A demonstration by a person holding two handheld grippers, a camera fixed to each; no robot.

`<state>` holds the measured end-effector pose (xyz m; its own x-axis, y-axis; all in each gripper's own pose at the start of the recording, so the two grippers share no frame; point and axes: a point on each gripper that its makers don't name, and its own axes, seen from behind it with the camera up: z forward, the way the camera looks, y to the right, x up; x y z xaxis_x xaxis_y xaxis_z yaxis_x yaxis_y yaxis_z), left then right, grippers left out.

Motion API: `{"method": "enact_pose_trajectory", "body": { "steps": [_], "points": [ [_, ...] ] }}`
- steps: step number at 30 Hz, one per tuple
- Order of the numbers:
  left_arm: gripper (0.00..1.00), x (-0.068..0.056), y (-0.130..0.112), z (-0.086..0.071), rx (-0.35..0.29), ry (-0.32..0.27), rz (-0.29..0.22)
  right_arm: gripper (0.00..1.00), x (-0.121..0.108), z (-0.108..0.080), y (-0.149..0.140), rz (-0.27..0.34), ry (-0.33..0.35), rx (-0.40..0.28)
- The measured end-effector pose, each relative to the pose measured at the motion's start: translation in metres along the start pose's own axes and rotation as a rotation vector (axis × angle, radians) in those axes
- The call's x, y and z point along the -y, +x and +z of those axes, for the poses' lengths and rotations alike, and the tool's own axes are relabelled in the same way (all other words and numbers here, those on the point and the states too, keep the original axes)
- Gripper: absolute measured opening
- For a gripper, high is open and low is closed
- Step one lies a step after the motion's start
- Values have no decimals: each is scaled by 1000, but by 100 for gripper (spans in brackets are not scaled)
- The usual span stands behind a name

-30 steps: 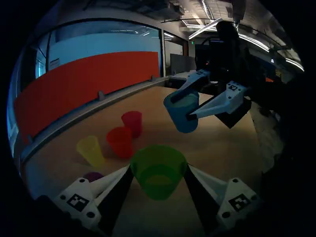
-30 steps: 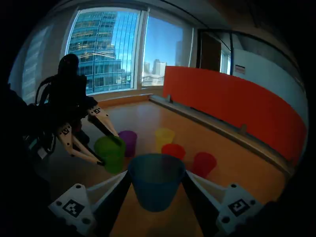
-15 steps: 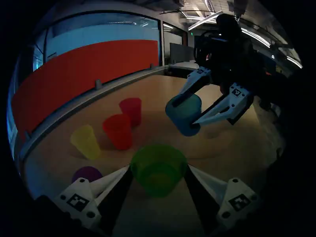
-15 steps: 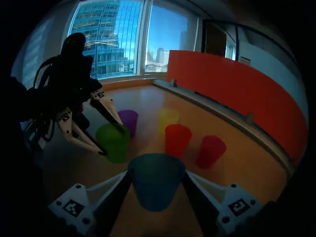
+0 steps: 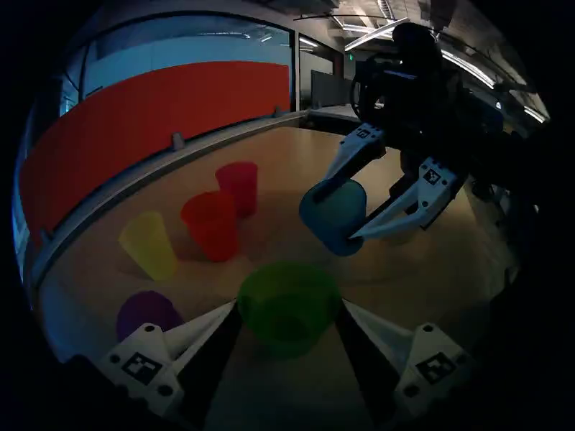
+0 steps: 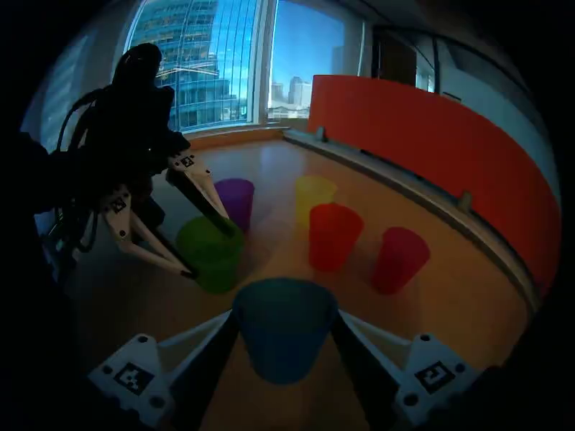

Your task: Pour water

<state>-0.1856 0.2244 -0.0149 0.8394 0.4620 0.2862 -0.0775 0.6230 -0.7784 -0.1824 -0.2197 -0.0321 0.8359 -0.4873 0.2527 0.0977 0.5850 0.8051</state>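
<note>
The left gripper [image 5: 287, 305] is pinching the green cup [image 5: 289, 320] upright between its fingers, probably as receiver. Just beyond, over the table's [image 5: 410, 280] middle, the right gripper [image 5: 336, 214] is pinching the blue cup [image 5: 332, 215], holding it tipped mouth-first toward the green. The left gripper view is showing that tilt; the right gripper view is showing the cups apart.

green cup [image 5: 287, 309] contents unclear, purple cup [image 5: 144, 312] half-hidden

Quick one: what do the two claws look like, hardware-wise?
Both alike: left claw and right claw have white tapered fingers with black inner faces, each bearing a square black-and-white tag. Behind, a bulky black body with looped cables.
</note>
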Motion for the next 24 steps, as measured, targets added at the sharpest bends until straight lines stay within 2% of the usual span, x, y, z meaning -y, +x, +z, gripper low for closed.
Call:
{"method": "enact_pose_trajectory", "body": {
  "steps": [17, 24],
  "points": [
    [87, 0, -6, -2, -6, 13, -5, 90, 8, 11, -2, 2, 9, 0],
    [92, 5, -6, -4, -7, 36, 18, 90, 7, 11, -4, 5, 6, -2]
  ]
}}
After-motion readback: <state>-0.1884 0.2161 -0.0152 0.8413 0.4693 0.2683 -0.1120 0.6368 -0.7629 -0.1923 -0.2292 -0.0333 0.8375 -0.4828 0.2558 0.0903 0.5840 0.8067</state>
